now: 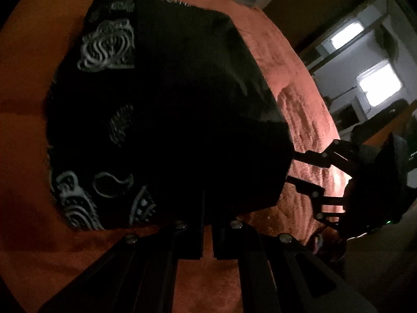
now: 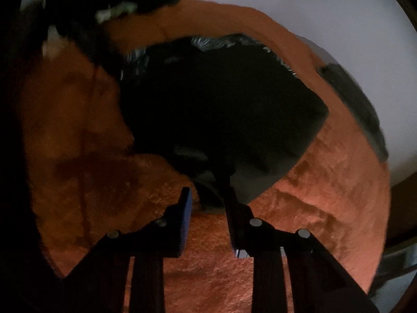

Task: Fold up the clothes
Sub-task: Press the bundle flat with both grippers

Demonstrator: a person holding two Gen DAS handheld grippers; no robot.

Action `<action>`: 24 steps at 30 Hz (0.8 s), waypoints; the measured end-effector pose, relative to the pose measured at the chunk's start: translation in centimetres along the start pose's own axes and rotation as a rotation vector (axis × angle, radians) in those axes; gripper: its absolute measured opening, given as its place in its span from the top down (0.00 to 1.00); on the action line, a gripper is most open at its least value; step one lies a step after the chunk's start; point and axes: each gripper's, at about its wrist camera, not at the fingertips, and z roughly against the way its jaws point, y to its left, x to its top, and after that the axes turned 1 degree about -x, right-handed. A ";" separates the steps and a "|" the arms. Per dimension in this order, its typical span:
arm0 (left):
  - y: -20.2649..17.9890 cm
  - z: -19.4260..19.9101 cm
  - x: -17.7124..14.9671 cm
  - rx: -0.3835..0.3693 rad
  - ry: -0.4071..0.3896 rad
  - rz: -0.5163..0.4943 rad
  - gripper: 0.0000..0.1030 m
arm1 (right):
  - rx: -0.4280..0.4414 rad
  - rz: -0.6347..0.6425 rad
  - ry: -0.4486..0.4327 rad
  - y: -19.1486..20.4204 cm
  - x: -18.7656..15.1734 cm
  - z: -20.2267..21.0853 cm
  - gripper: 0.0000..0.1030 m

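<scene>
black paisley garment [image 1: 161, 120] pinched tight in the left gripper [image 1: 207, 203]; right gripper [image 2: 208, 198], jaws parted, straddles its corner.

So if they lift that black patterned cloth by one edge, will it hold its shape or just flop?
Probably flop. The black patterned cloth drapes in soft folds on the orange blanket, so it looks thin and limp. It likely weighs little: the left gripper seems closed on just its edge. The fuzzy blanket may drag on it rather than let it slide. The right gripper looks open at a corner.
</scene>
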 end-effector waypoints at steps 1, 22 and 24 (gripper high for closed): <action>0.3 -0.2 0.0 0.012 0.002 0.002 0.95 | -0.004 -0.005 0.006 -0.1 0.1 -0.2 0.88; 2.0 1.4 -0.3 -0.052 -0.014 0.107 0.97 | -0.007 0.113 -0.155 0.7 1.6 1.6 0.41; 2.1 0.9 -0.3 -0.030 -0.009 0.105 0.97 | -0.050 0.155 -0.144 1.8 2.2 0.8 0.97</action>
